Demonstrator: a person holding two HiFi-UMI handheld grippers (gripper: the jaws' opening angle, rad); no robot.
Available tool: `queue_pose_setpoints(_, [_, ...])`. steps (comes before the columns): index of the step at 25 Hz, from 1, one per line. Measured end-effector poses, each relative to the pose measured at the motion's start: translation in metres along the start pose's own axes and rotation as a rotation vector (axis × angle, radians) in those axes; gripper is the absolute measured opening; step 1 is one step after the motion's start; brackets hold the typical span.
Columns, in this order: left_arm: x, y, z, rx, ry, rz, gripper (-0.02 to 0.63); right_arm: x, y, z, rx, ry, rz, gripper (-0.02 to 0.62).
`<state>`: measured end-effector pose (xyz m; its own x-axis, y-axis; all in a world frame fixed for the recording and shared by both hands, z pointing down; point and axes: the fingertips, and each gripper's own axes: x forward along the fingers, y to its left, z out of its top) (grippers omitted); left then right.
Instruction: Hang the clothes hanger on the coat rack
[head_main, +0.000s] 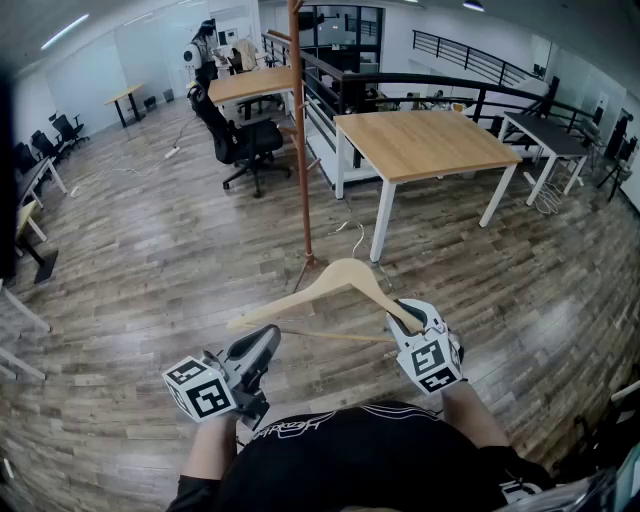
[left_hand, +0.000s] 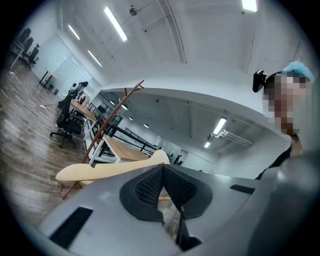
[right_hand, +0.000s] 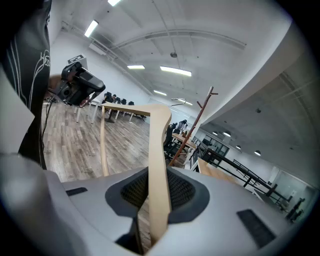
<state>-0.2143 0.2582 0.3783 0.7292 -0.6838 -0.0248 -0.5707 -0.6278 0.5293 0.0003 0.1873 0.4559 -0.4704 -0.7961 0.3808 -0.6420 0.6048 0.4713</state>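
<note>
A pale wooden clothes hanger (head_main: 340, 276) with a crossbar hangs in the air in front of me, its shoulders spreading left and right. My right gripper (head_main: 412, 320) is shut on the end of its right shoulder; in the right gripper view that wooden arm (right_hand: 159, 165) runs straight up between the pads (right_hand: 181, 192). My left gripper (head_main: 262, 342) sits lower left, below the hanger's left end, jaws together and holding nothing. In its own view the hanger (left_hand: 110, 170) crosses just beyond the shut left gripper (left_hand: 162, 171). The brown coat rack pole (head_main: 301, 130) stands ahead on the wood floor.
A wooden table with white legs (head_main: 425, 140) stands right of the rack. A black office chair (head_main: 245, 140) and another desk are behind it to the left, with a dark railing (head_main: 480, 95) at the back. Cables lie on the floor near the rack's foot (head_main: 345, 235).
</note>
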Motion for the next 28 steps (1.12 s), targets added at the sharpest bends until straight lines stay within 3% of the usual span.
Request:
queue_pose_setpoints(14, [0.052, -0.011, -0.008, 0.012, 0.051, -0.004, 0.006, 0.006, -0.042, -0.020, 0.027, -0.025, -0.019, 0.115])
queue_pose_setpoints(28, [0.171, -0.045, -0.023, 0.063, 0.061, -0.067, 0.006, -0.014, -0.143, -0.082, 0.022, -0.036, -0.081, 0.115])
